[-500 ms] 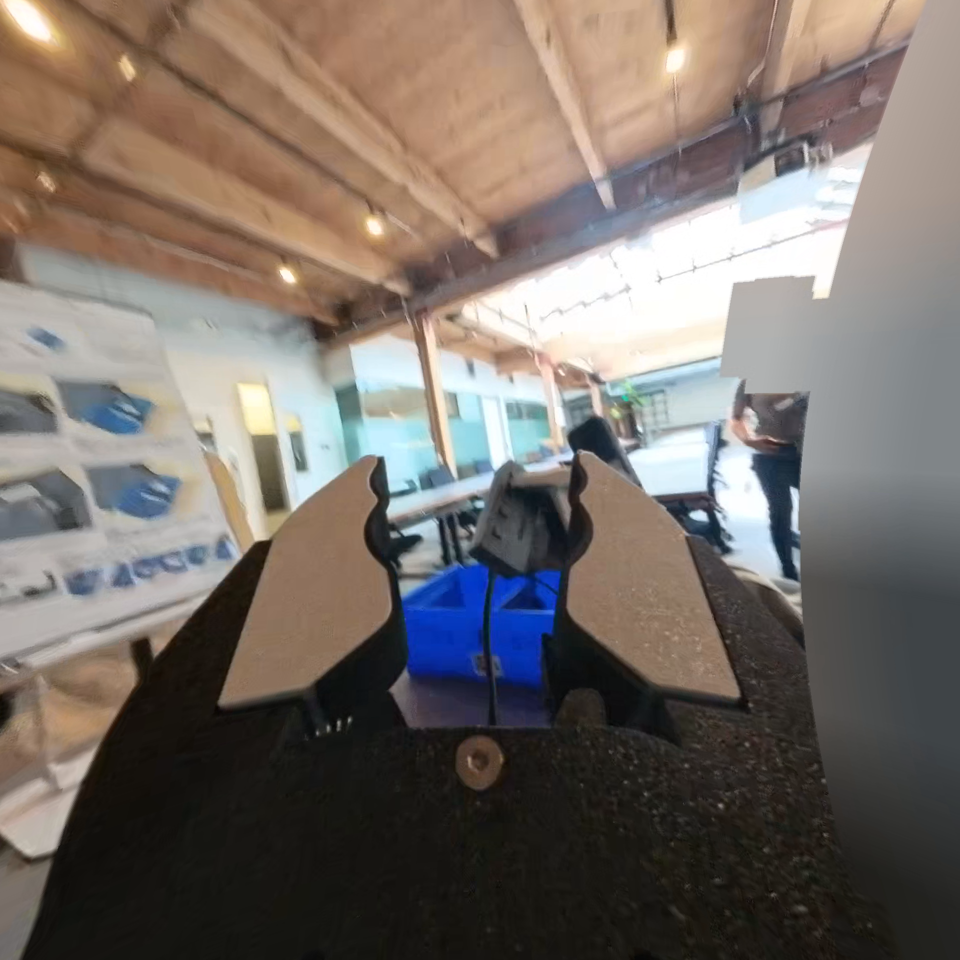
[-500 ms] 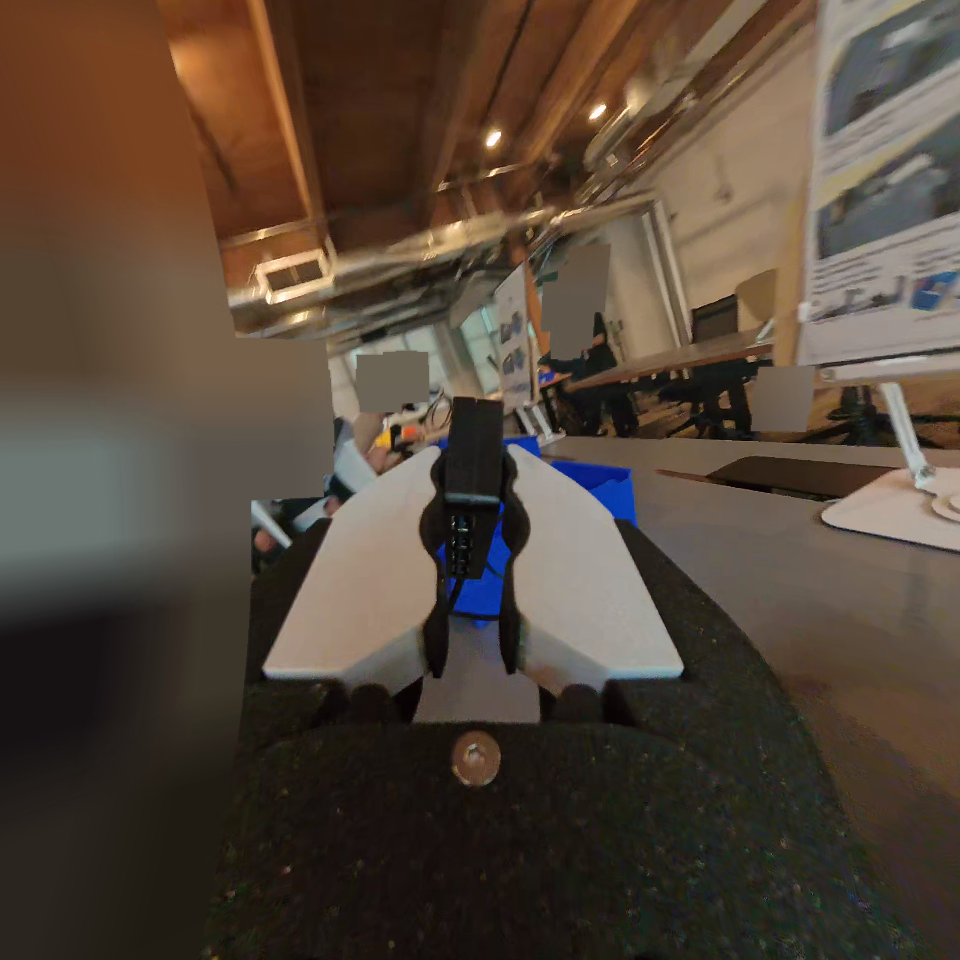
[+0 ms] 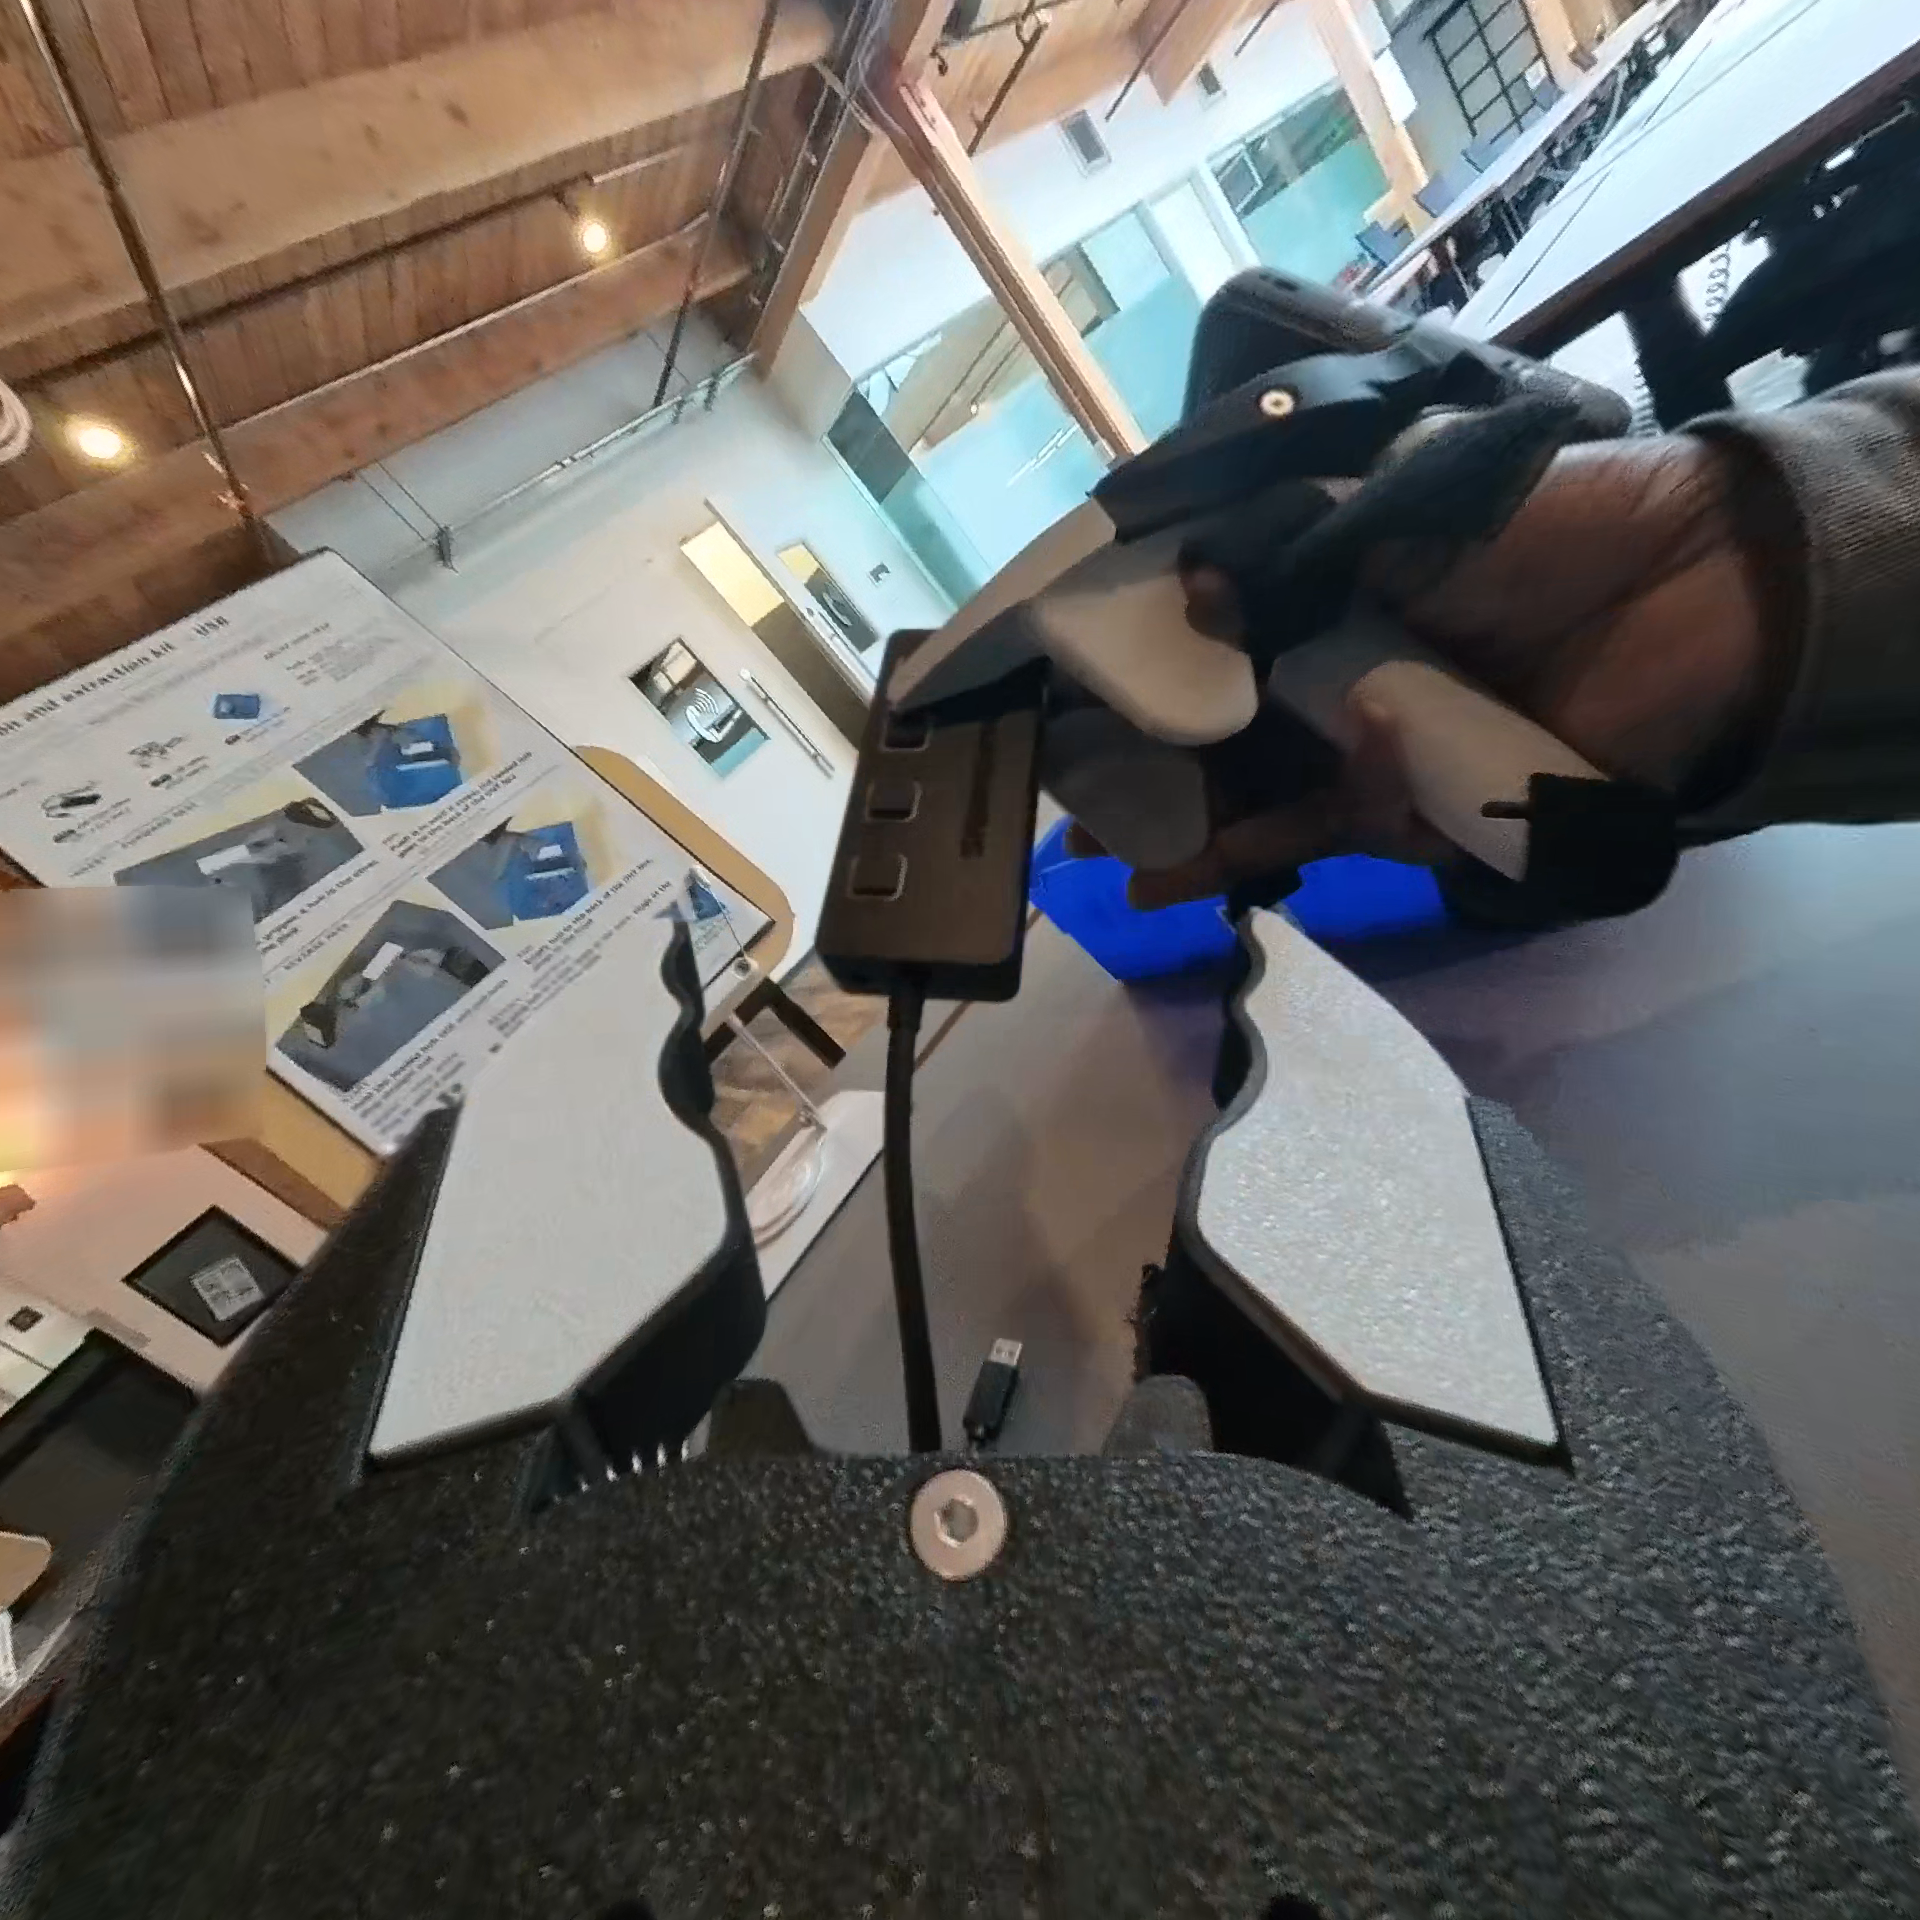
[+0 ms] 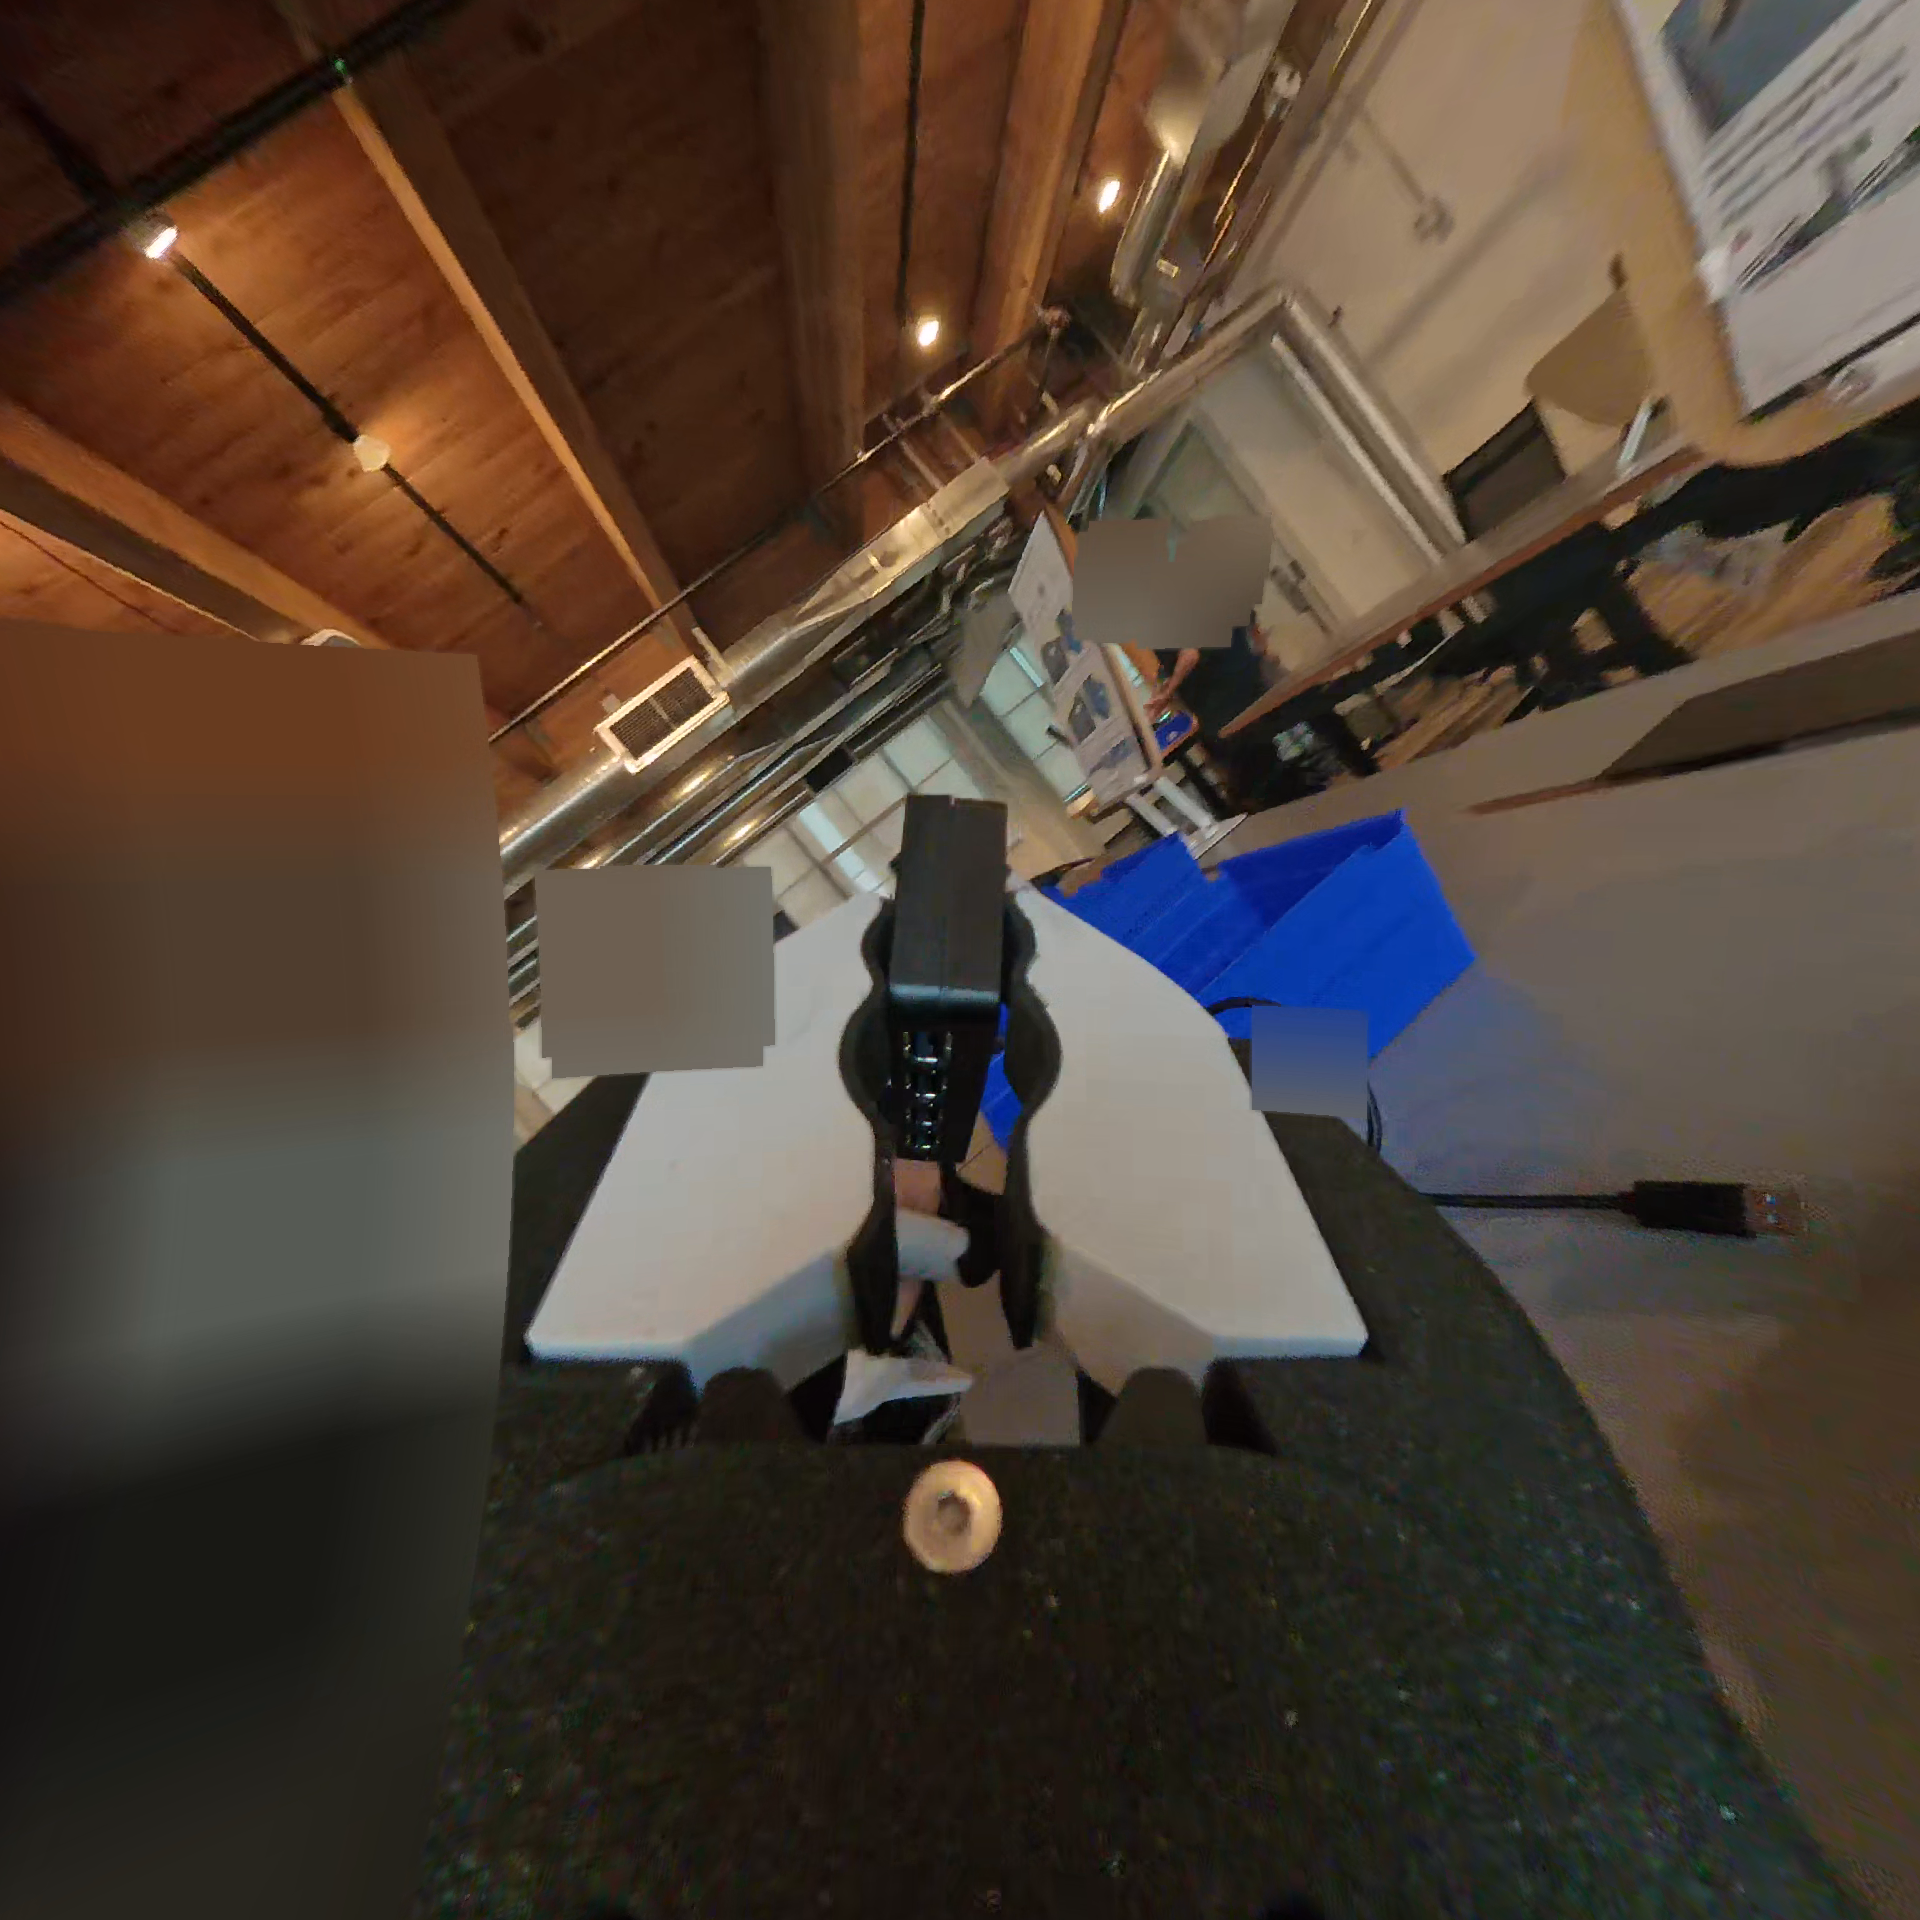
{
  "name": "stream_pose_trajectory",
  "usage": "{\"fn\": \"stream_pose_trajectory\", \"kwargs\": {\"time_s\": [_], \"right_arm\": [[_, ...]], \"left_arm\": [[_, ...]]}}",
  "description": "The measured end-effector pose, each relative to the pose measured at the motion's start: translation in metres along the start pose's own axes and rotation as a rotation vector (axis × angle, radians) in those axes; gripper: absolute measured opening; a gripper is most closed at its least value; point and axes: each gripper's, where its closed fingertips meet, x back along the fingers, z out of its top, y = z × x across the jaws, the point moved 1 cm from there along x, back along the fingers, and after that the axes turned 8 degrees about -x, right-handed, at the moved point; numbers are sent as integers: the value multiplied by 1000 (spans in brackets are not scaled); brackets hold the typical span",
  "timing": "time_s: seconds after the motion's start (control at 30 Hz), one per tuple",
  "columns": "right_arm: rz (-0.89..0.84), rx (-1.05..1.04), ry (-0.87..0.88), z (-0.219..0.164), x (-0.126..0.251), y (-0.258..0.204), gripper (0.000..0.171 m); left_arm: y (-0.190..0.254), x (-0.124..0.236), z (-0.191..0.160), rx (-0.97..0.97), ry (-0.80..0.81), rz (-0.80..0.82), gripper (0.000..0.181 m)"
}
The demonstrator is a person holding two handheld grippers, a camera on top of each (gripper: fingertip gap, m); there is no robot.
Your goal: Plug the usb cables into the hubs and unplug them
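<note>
Wooden beams and ceiling lights are hanging over a dark surface [image 3: 1662, 1039] where a blue bin [image 4: 1340, 925] is sitting. Someone's right hand-held gripper [image 4: 951, 956] is pinching a black hub [image 3: 930, 821] by its top end, holding it upright in the air, its cable [image 3: 906, 1195] dangling down. Just below, the left hand-held gripper [image 3: 961, 997] is waiting with its fingers spread wide, gripping nothing. A loose plug [image 4: 1704, 1210] is lying flat on the surface (its cord is trailing back toward the bin).
</note>
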Motion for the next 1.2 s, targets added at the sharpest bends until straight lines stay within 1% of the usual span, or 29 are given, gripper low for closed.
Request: {"fn": "stream_pose_trajectory", "kwargs": {"time_s": [0.13,0.33,0.37,0.4,0.43,0.53,0.63,0.67,0.7,0.77,0.8,0.87,0.93,1.0,1.07,1.2], "right_arm": [[18,-29,-44,-15,-8,-2,17],[26,-39,-98,-31,-15,-3,17],[27,-37,-102,-32,-15,-3,17],[28,-38,-106,-32,-15,-3,17],[31,-42,-112,-33,-15,-3,17],[38,-31,-140,-36,-16,-3,17],[72,-4,-252,-41,-15,0,22],[103,9,-298,-42,-13,-2,26],[136,24,-333,-42,-11,-5,36],[186,106,-354,-36,-6,-12,64],[210,188,-352,-33,-3,-17,75],[240,409,-344,-32,3,-25,88],[240,640,-399,-42,9,-27,98],[226,793,-514,-58,14,-22,98],[245,833,-587,-73,16,-22,95],[266,729,-610,-83,12,-24,66]], "left_arm": [[-4,1,-13,-34,-44,10,91],[-2,3,-24,-138,-109,1,73],[-1,3,-26,-153,-117,-1,68],[-1,4,-25,-162,-111,3,55],[-2,5,-23,-163,-98,16,46],[-2,8,-24,-144,-110,-11,46],[-1,11,-30,-49,-159,-78,45],[0,12,-31,-4,-166,-104,45],[1,14,-31,47,-169,-128,45],[1,18,-33,161,-184,-188,46],[5,21,-34,221,-188,-251,46],[14,30,-33,350,-167,-385,46],[24,38,-28,455,-130,-518,46],[30,44,-23,505,-98,-596,46],[33,46,-20,517,-86,-626,46],[43,49,-22,478,-130,-674,46]]}}
